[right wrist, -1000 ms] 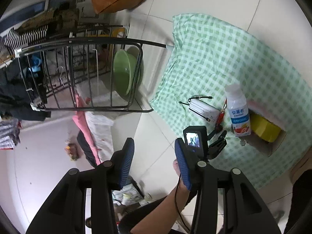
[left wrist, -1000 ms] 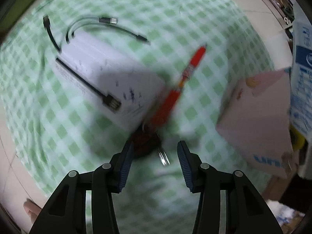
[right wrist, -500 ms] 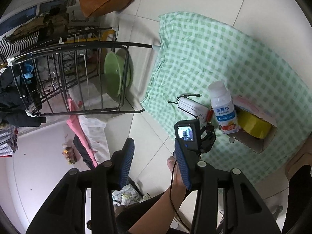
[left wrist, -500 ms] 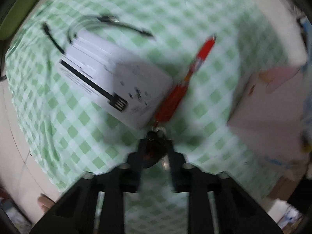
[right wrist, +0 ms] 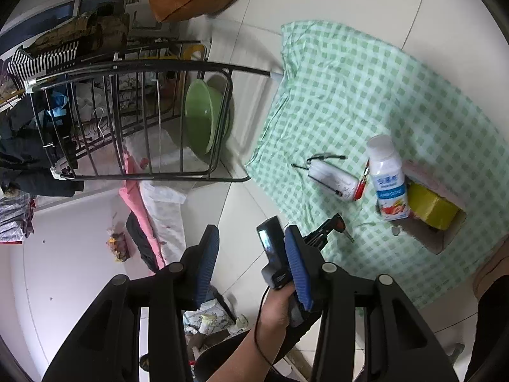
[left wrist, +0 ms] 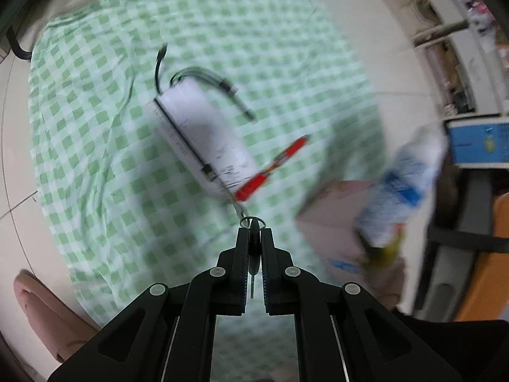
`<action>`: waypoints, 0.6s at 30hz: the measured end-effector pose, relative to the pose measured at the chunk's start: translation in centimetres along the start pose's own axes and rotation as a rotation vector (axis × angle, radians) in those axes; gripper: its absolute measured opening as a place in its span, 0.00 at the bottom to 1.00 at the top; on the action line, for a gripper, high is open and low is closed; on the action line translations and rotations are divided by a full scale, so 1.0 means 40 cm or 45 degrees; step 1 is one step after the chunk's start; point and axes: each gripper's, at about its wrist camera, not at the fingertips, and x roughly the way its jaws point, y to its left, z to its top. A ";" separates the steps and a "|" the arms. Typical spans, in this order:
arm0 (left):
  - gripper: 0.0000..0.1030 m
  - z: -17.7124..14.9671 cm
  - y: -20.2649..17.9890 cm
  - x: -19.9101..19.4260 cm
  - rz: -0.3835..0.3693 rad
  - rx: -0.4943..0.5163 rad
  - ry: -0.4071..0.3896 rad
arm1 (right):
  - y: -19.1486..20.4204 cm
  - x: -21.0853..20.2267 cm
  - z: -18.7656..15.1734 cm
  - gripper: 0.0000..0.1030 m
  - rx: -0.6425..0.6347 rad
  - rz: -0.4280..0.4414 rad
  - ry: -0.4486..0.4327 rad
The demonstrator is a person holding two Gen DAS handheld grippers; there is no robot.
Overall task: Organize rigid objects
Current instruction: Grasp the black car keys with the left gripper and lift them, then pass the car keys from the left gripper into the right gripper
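**Left fingers pinching the keys, right ones just hanging open**

While the left gripper [left wrist: 253,234] was up over the green checked cloth [left wrist: 95,146], its fingers [left wrist: 241,254] were pressed together on a small key bunch [left wrist: 253,222]. They had just been closing, and the key ring poked out past the tips with a key blade showing in the slit between them, right at the centre of the left wrist view. That view was pretty blurry.

Just above the ring in the frame, a red pen [left wrist: 273,167] lay slanted on the cloth, its lower end beside a white power bank [left wrist: 203,140] with black cables [left wrist: 222,82] curling off its top. Over on the right of that view sat a white bottle with a blue label [left wrist: 400,184] next to a cardboard box [left wrist: 331,222].

From the right wrist view, the right gripper [right wrist: 251,267] was over the tiled floor [right wrist: 334,6] at the lower middle, blue fingers [right wrist: 297,270] spread with nothing between them. The person's hand [right wrist: 276,312] holding the left gripper showed just behind them. The bottle [right wrist: 388,178] stood at the right of that frame, with a yellow tape roll [right wrist: 432,207] inside the box beside it. A green basin [right wrist: 203,117] leaned behind a black wire rack [right wrist: 133,121] at the left.
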 end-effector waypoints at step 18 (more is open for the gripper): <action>0.04 -0.132 -0.133 -0.547 -0.462 0.235 -0.335 | -0.067 0.204 -0.118 0.45 0.311 0.173 0.273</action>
